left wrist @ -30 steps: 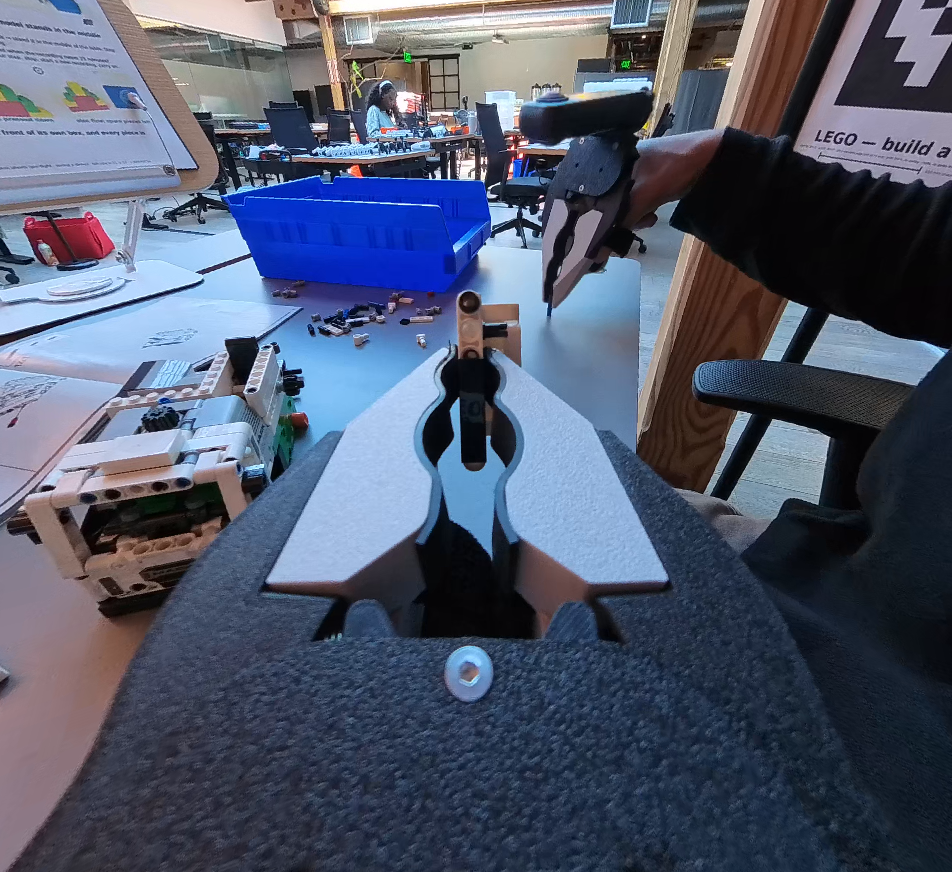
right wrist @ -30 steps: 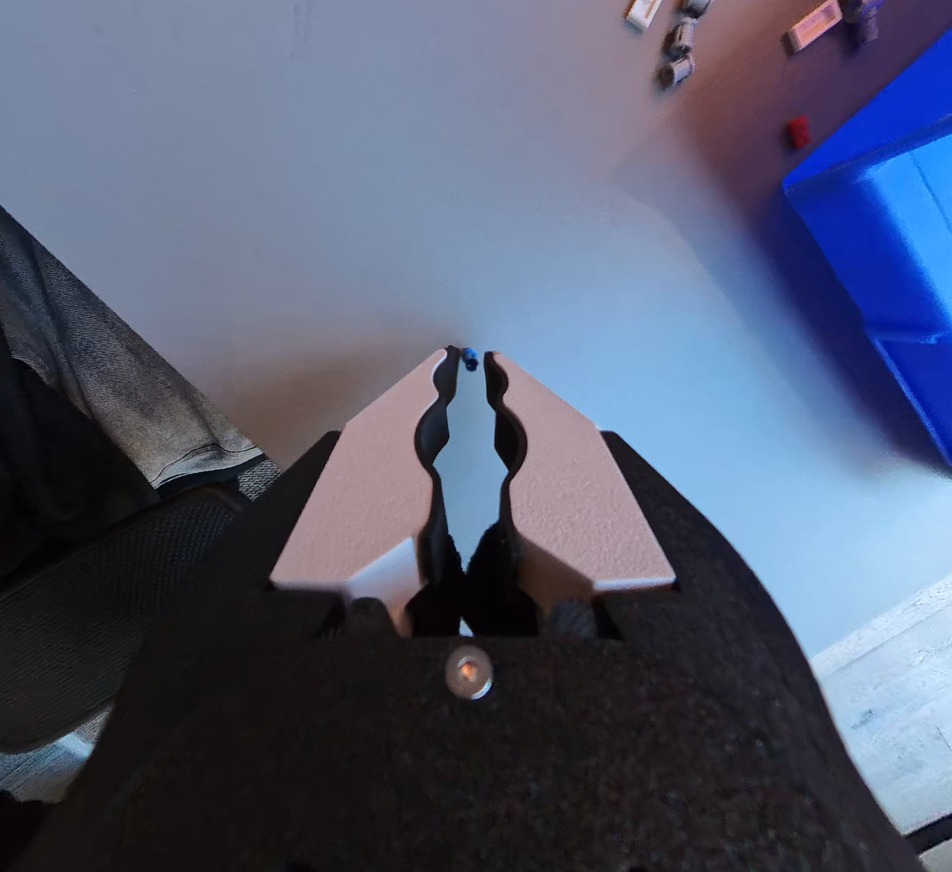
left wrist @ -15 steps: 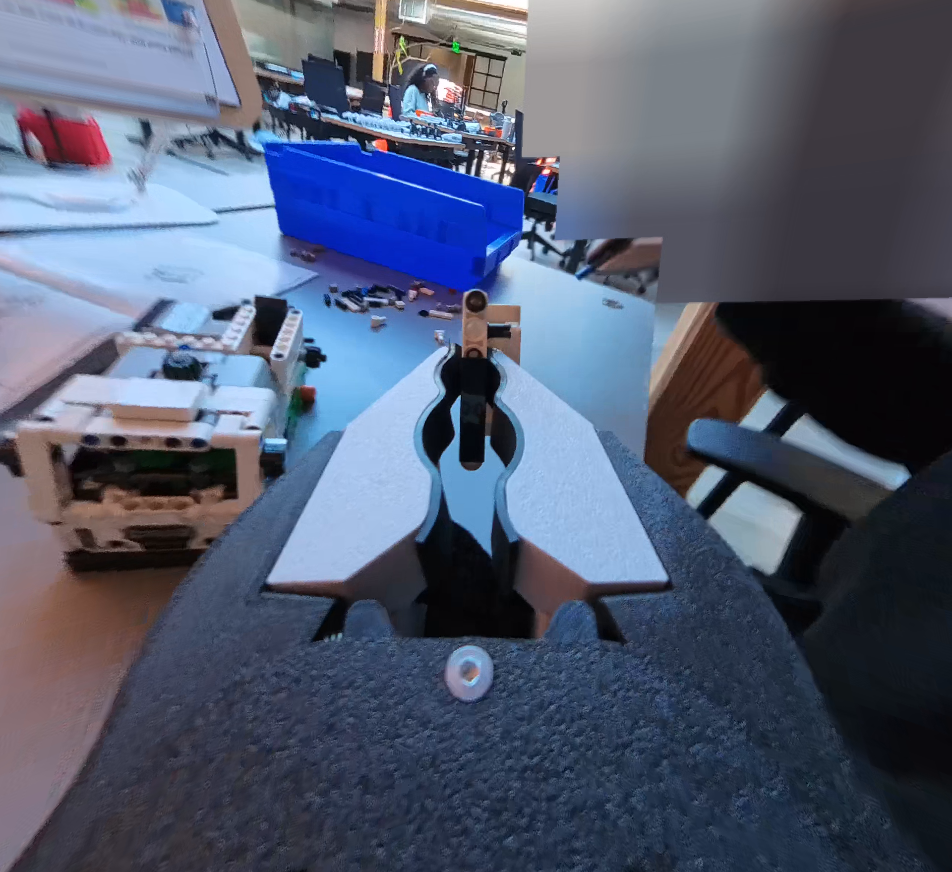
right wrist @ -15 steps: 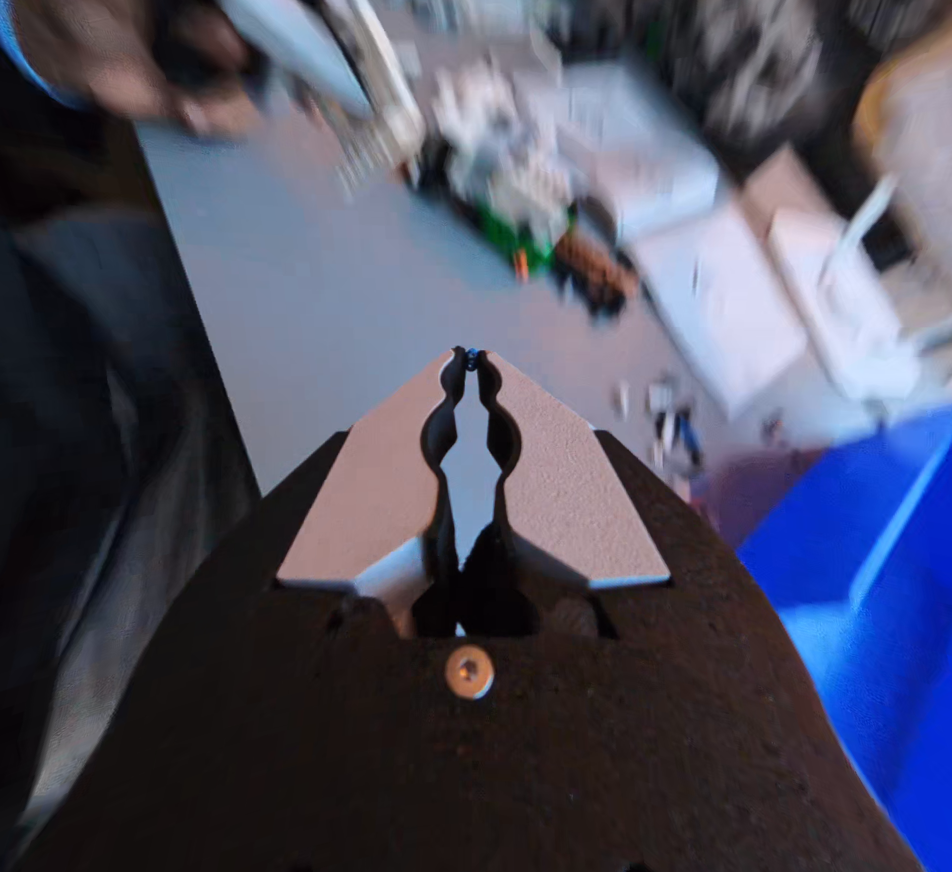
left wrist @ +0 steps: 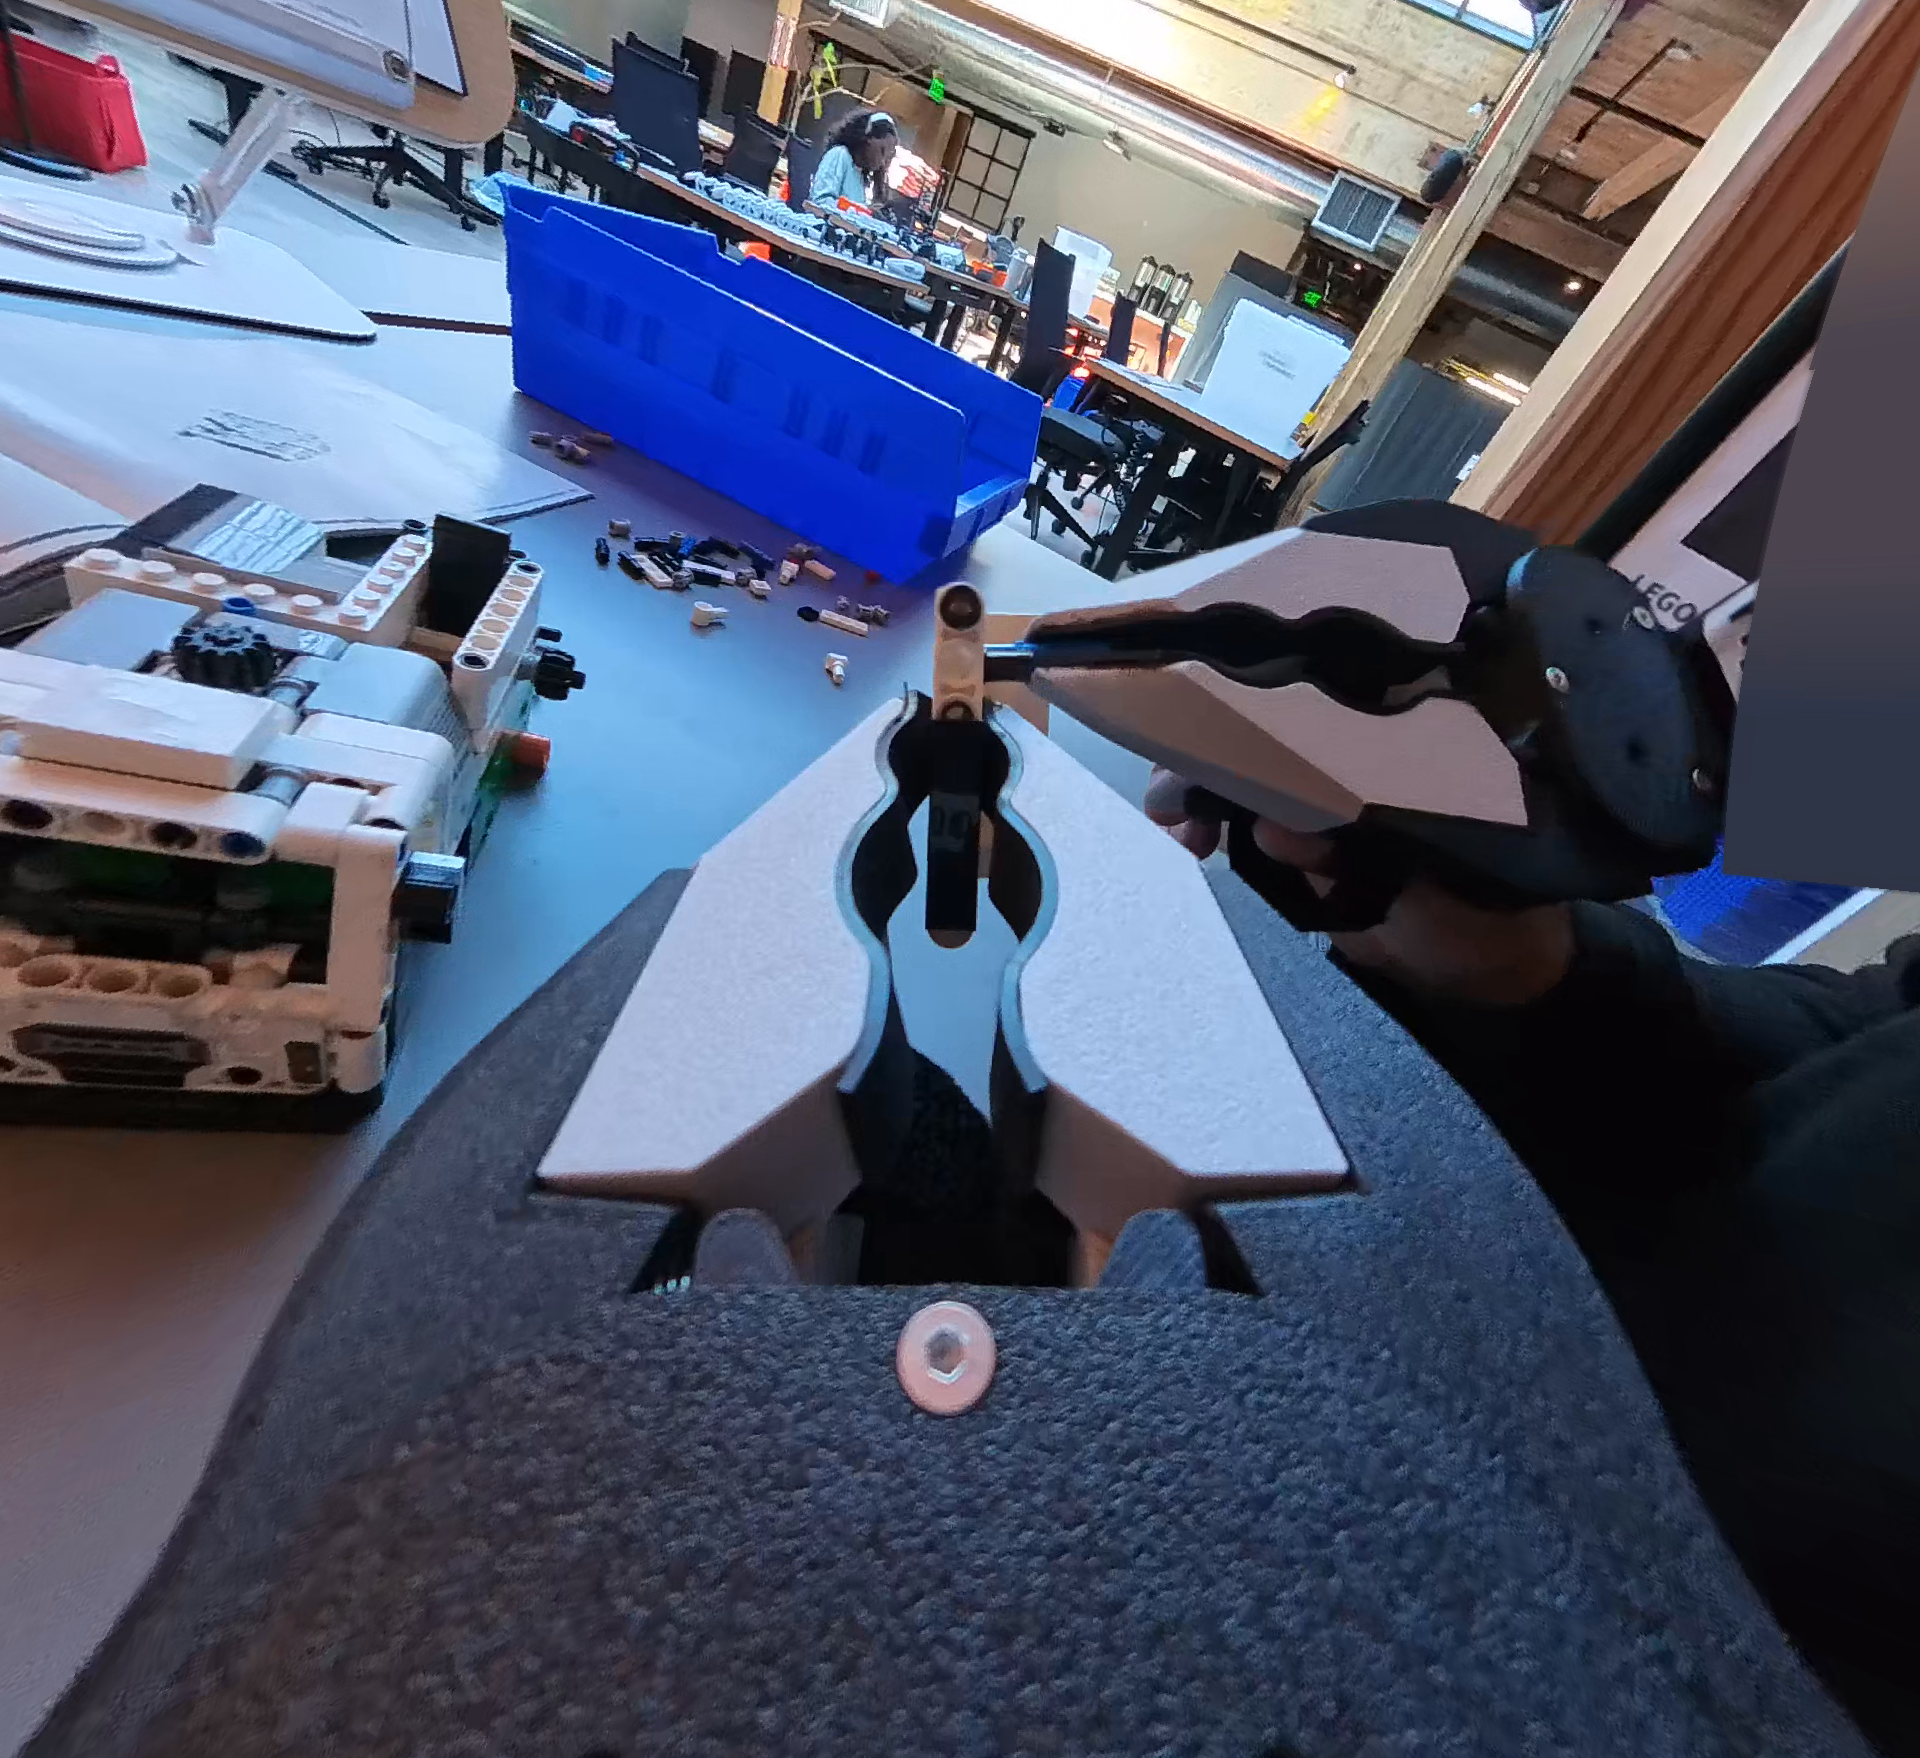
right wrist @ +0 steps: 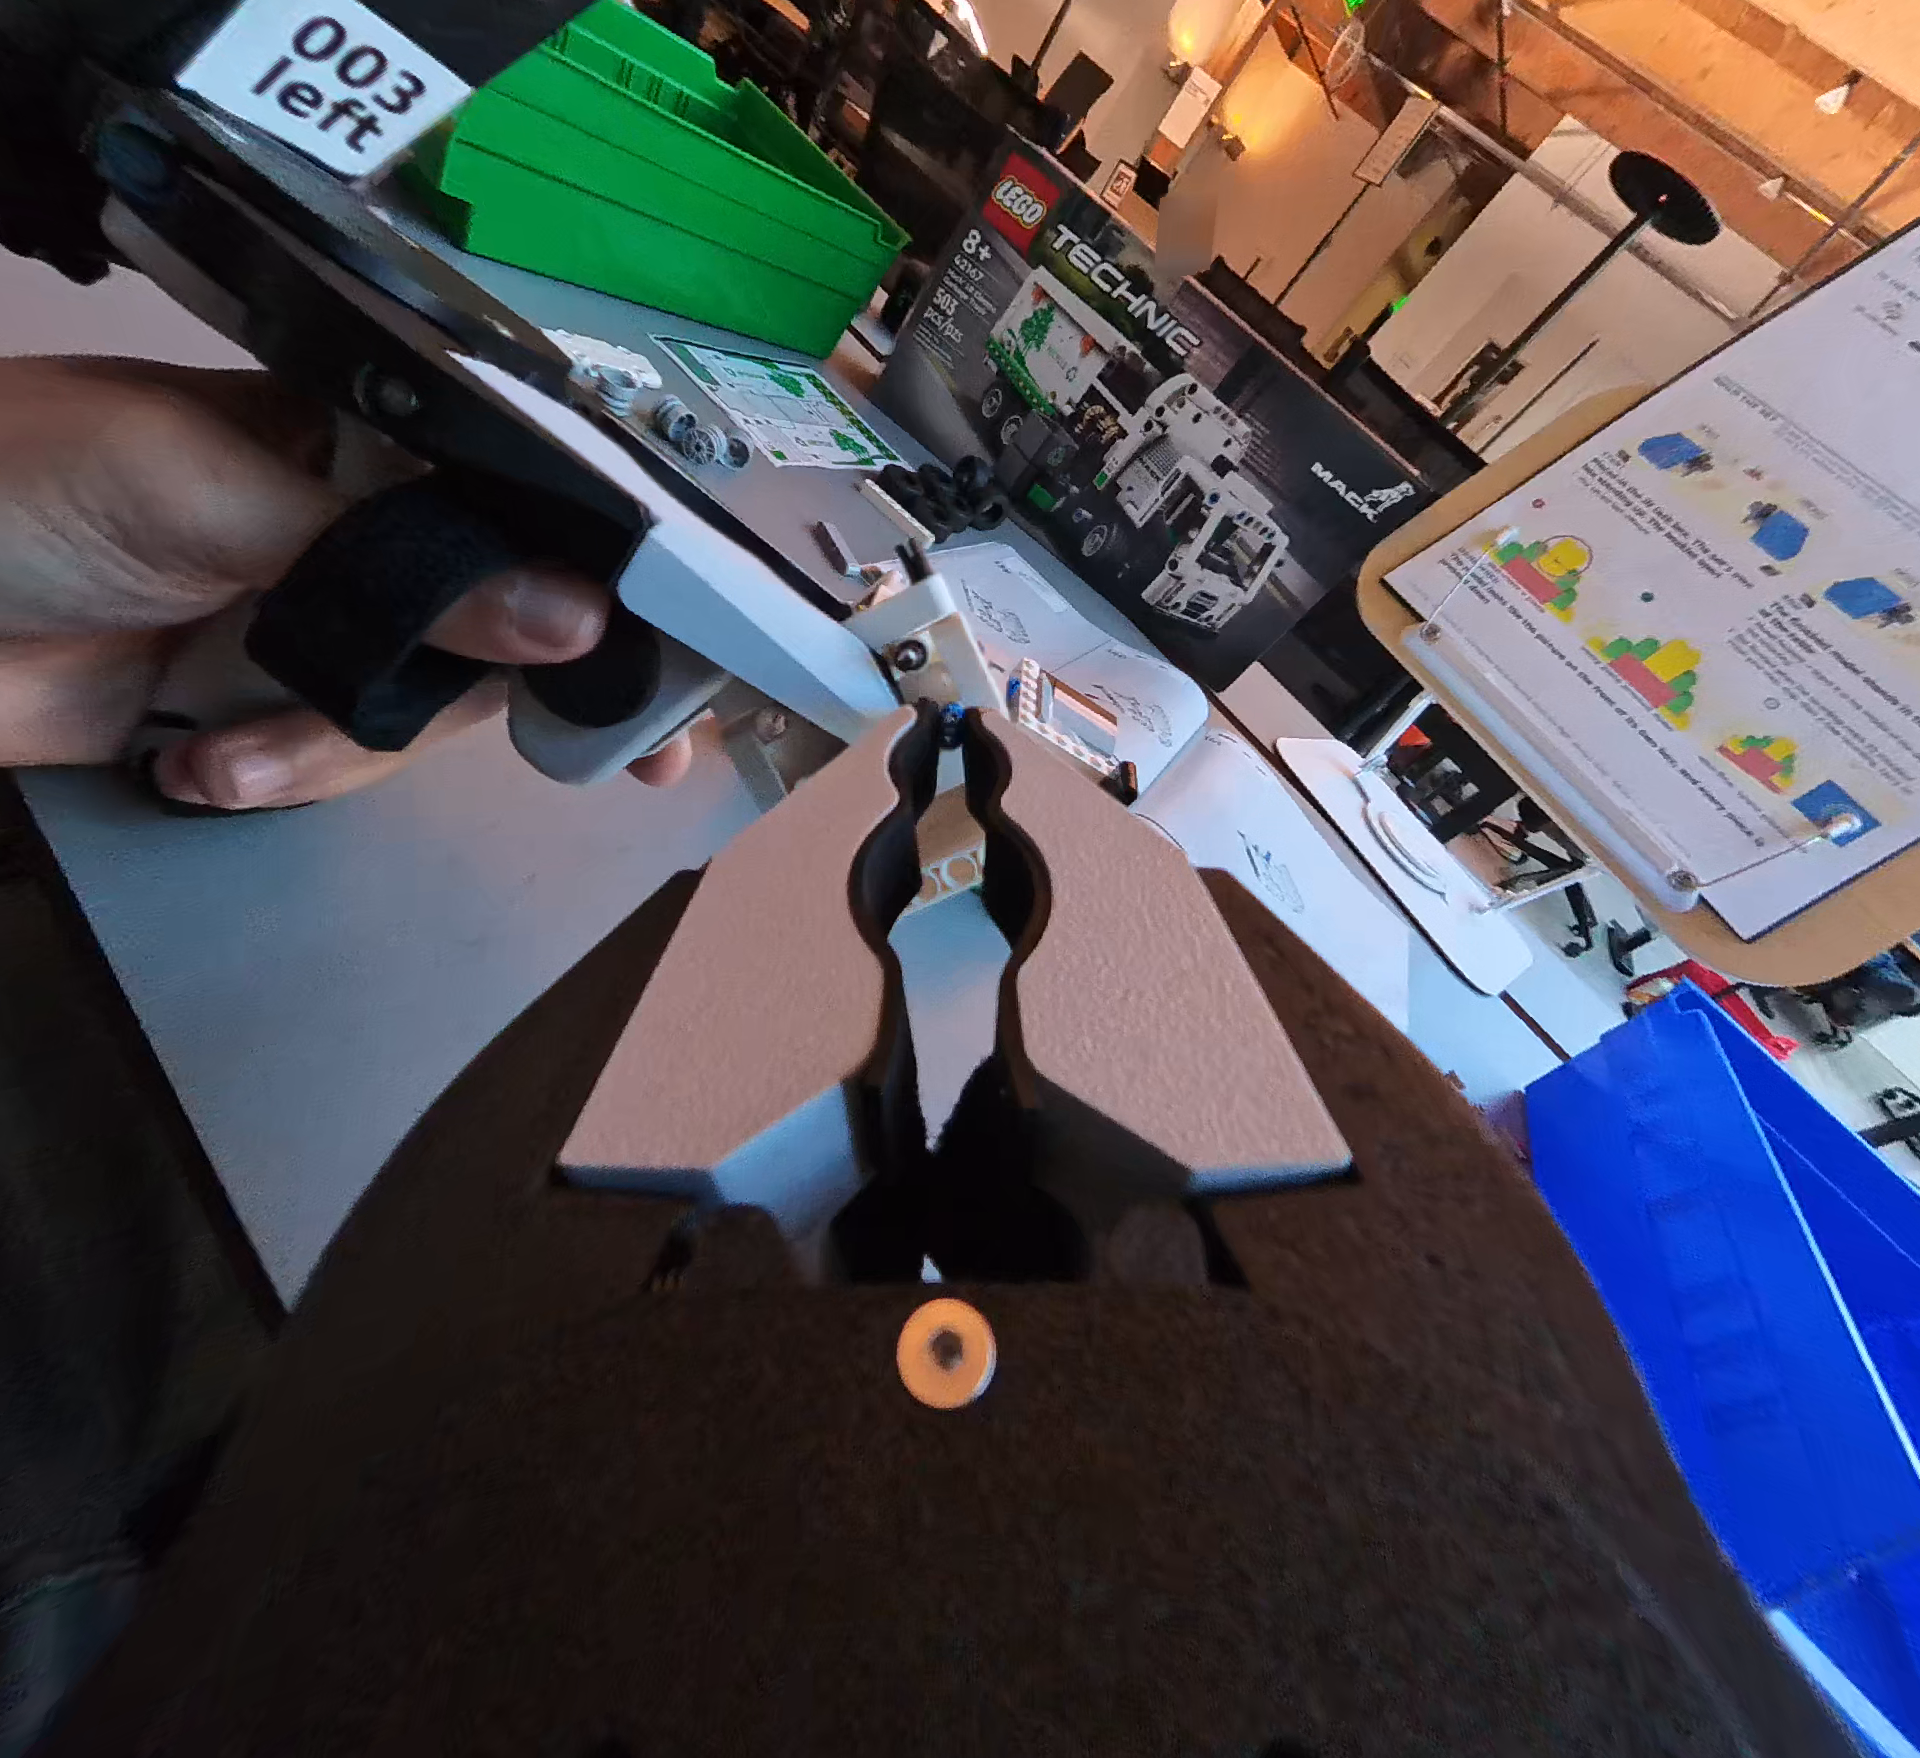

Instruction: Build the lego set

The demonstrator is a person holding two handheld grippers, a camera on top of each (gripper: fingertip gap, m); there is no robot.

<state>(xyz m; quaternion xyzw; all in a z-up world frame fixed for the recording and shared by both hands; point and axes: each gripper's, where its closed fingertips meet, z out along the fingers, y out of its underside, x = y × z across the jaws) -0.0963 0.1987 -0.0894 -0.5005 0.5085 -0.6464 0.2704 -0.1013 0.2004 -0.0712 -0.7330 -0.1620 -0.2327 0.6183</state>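
While I hold both tools up over the grey worktop (left wrist: 665, 752), my left gripper (left wrist: 951, 706) is clenched on a small assembly of a tan holed beam and a black bar (left wrist: 954, 669), which stands upright between its fingertips with the tan end poking out above them. My right gripper (left wrist: 1023, 664) comes in from the right, lying almost level, and its tips are pinched on a tiny blue pin (left wrist: 1006, 664) that sits right against the side of the tan beam; in the right wrist view the same blue pin (right wrist: 951, 724) shows as a speck between the closed tips of the right gripper (right wrist: 948, 721), just below the pale end of the left gripper (right wrist: 894, 659), which is held by a bare hand (right wrist: 260, 586). To my left on the worktop rests the partly built white and green truck model (left wrist: 208, 815), well apart from both tools. Farther back, loose small black, tan and grey pieces (left wrist: 727, 570) lie scattered just in front of a blue plastic bin (left wrist: 769, 399). In the right wrist view a green plastic bin (right wrist: 644, 181) and the dark printed set box (right wrist: 1132, 420) stand at the far side.
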